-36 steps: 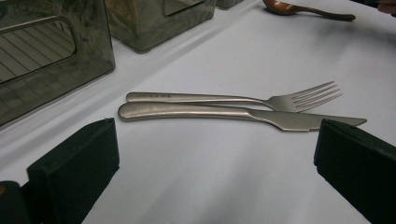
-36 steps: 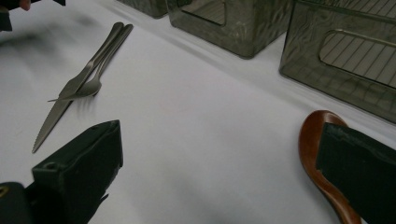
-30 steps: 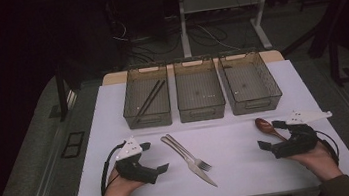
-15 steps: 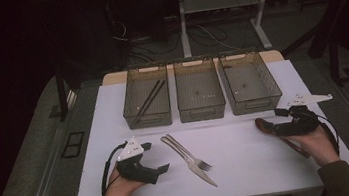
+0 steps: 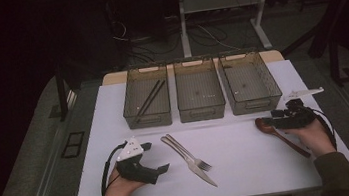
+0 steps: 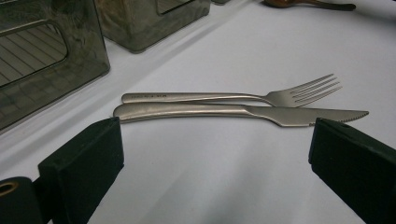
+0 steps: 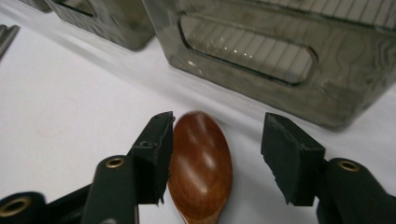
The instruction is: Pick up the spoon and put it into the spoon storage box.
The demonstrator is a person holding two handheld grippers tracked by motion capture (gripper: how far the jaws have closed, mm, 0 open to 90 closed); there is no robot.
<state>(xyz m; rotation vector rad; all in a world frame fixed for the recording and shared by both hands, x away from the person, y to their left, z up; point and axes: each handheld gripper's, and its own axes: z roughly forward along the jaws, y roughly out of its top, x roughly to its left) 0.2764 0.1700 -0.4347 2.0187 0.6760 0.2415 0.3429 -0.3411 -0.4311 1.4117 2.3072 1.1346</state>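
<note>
A brown wooden spoon (image 5: 291, 145) lies on the white table at the right, its bowl (image 7: 201, 163) pointing toward the trays. My right gripper (image 5: 269, 121) is low over that bowl with a jaw on each side. Its jaws have just been closing. In the right gripper view the left pad sits against the bowl's edge and a gap remains at the right pad (image 7: 285, 154). My left gripper (image 5: 155, 156) rests open at the front left, aimed at a steel fork (image 6: 233, 97) and knife (image 6: 243, 112) lying side by side.
Three smoky plastic trays stand in a row at the back: the left tray (image 5: 147, 121) holds dark chopsticks (image 5: 148, 100), while the middle tray (image 5: 202, 113) and the right tray (image 5: 256, 105) look empty. The table's edges drop off into dark floor.
My right gripper has moved away from the person and swung to point left at the spoon's bowl, its jaws narrower around it. The left gripper, fork and knife have stayed put.
</note>
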